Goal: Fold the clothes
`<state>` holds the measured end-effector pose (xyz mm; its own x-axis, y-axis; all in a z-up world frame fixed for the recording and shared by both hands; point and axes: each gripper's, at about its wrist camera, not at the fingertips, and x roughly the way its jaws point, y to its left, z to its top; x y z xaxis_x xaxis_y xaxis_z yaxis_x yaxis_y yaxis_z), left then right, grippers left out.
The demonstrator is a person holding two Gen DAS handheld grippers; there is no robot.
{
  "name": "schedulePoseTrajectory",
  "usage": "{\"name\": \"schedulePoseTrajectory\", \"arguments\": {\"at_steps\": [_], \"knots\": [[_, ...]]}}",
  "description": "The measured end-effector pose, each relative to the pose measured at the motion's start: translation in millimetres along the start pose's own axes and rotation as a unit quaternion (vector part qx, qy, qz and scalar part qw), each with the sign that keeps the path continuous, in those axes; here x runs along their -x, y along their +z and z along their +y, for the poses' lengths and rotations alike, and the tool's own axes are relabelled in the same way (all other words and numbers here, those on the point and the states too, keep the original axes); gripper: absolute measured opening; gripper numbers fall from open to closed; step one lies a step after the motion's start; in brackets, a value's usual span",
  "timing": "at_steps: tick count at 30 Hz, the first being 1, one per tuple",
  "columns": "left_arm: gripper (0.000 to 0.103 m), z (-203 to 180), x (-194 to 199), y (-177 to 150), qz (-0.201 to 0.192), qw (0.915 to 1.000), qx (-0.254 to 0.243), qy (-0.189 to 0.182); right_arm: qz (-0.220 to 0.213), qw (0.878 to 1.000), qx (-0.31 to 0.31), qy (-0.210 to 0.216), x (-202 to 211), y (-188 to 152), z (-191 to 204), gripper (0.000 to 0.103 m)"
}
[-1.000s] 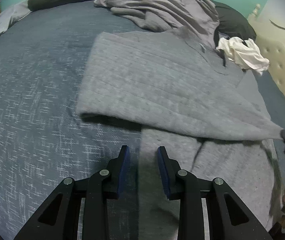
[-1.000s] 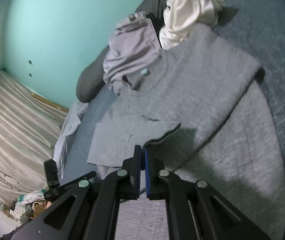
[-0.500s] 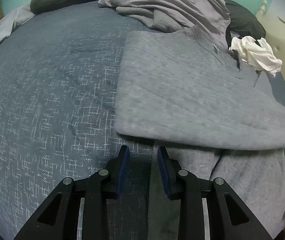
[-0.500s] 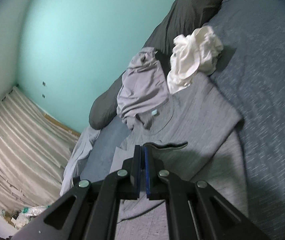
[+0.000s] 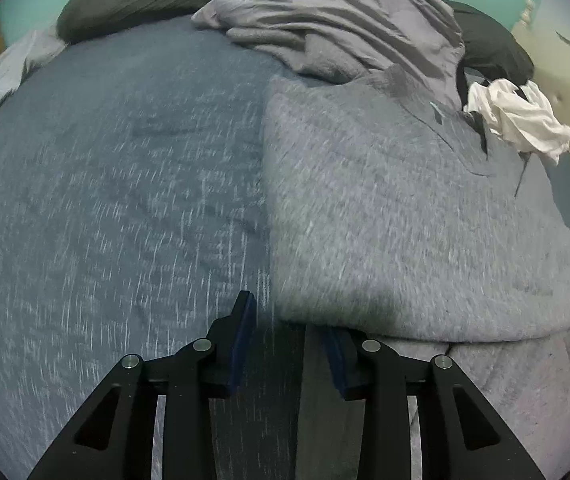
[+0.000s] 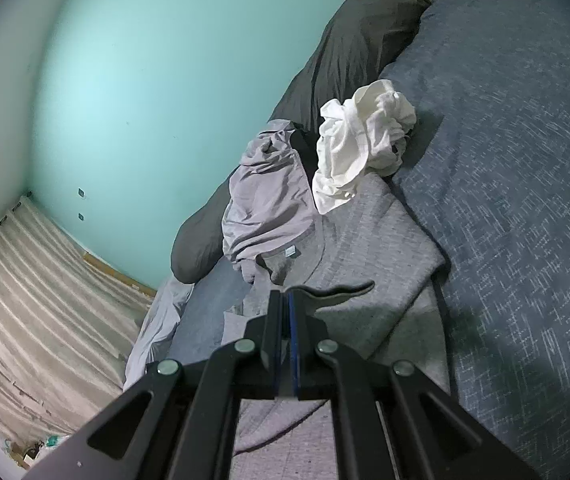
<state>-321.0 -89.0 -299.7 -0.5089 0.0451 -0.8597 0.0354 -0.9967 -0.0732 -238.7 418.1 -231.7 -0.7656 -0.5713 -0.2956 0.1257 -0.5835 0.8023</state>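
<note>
My right gripper (image 6: pixel 285 300) pinches the grey sweater (image 5: pixel 405 208) edge, lifted over the bed (image 5: pixel 105 200). My left gripper (image 5: pixel 285 320) is opening, empty, beside the fold.

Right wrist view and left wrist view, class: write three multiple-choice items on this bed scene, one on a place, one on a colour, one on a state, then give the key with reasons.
1. Where does the crumpled white garment lie?
A. by the grey sweater's collar end, near the dark pillow
B. on the floor
C. between the left gripper's fingers

2. What colour is the wall?
A. yellow
B. turquoise
C. red

3. How does the right gripper stand?
A. wide open, empty
B. out of view
C. shut on the grey sweater's edge

Key: A, it rests against the grey sweater beside the dark pillow; B, the wall shows pale blue-green; C, the pads meet with grey fabric pinched and lifted between them.
</note>
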Motion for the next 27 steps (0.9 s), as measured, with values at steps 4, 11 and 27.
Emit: {"name": "schedulePoseTrajectory", "arguments": {"at_steps": [4, 11, 27], "knots": [[0.036, 0, -6, 9, -0.002, 0.9999, -0.012, 0.006, -0.001, 1.0, -0.003, -0.003, 0, 0, -3, 0.003], [0.017, 8, 15, 19, -0.034, 0.9992, -0.013, 0.016, -0.003, 1.0, -0.005, -0.004, -1, -2, -4, 0.003], [0.011, 16, 27, 47, -0.032, 0.9986, -0.025, 0.033, 0.02, 1.0, -0.006, 0.005, -12, -8, -4, 0.003]]}}
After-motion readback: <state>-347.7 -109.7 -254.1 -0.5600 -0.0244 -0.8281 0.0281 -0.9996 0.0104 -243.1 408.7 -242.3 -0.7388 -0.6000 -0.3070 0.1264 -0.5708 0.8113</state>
